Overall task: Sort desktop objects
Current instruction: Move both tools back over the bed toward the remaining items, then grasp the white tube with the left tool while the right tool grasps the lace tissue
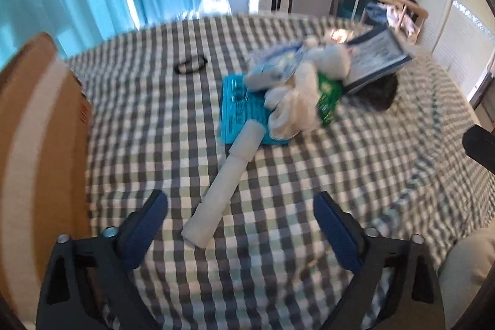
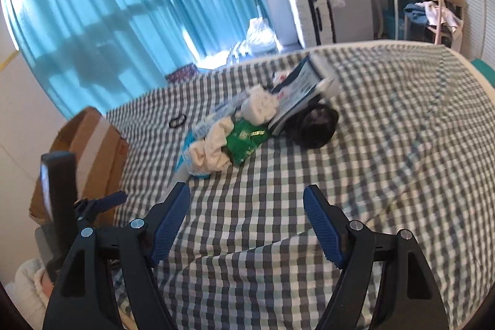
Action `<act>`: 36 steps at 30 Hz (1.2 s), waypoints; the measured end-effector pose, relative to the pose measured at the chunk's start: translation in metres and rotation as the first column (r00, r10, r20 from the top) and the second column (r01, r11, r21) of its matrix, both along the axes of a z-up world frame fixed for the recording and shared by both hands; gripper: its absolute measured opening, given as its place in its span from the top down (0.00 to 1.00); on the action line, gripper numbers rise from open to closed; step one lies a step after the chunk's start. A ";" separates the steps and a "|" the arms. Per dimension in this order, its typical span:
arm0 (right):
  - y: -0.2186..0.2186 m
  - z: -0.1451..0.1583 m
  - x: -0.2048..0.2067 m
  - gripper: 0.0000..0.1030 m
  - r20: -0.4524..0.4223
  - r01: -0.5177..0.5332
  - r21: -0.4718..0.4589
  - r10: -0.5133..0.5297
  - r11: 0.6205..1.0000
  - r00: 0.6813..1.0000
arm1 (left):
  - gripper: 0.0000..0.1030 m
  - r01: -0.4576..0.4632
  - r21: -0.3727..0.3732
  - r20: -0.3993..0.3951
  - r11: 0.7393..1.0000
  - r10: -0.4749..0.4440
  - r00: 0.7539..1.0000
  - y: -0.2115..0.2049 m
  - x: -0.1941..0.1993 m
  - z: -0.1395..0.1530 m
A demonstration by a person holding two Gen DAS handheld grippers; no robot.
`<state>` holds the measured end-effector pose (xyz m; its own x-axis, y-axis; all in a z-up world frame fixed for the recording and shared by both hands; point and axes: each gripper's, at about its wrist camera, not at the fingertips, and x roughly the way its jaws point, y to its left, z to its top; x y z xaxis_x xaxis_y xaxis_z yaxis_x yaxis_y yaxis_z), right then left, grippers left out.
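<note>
A pile of objects lies on the checkered cloth (image 1: 309, 190). It holds a teal packet (image 1: 238, 110), a white cloth (image 1: 294, 110), a green packet (image 1: 328, 98), a white plush (image 1: 331, 57), a blue-edged book (image 1: 380, 57) and a black item (image 1: 380, 95). A long white tube (image 1: 222, 181) points out of the pile toward my left gripper (image 1: 241, 206), which is open just above the tube's near end without touching it. My right gripper (image 2: 247, 200) is open over bare cloth, short of the green packet (image 2: 247, 141) and white cloth (image 2: 213, 150).
A brown cardboard box (image 1: 37, 129) stands at the left edge of the surface. A black hair tie (image 1: 190, 65) lies apart from the pile, toward the back left. Blue curtains, a white appliance and a cluttered desk stand beyond the far edge.
</note>
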<state>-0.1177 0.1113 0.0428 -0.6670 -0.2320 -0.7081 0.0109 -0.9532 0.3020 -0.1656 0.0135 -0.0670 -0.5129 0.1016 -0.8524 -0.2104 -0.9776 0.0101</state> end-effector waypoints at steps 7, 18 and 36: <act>-0.007 -0.033 -0.031 0.27 0.093 -0.022 0.012 0.021 1.000 0.995 | 0.69 0.027 0.038 0.105 0.999 -0.031 0.994 -0.007 -0.033 -0.038; -0.063 -0.048 -0.105 0.27 0.091 -0.127 0.000 0.127 0.992 0.988 | 0.85 -0.065 0.197 0.068 0.978 0.053 0.996 -0.050 -0.038 -0.030; -0.064 -0.044 -0.085 0.89 0.131 -0.166 0.027 0.161 0.986 0.978 | 0.85 -0.041 0.267 0.088 0.963 0.018 0.996 -0.067 -0.003 -0.003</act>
<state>-0.2027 0.0475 -0.0017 -0.5258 -0.3019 -0.7952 0.1313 -0.9525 0.2748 -0.1686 -0.0533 -0.0705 -0.4466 0.3181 -0.8363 -0.1699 -0.9478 -0.2698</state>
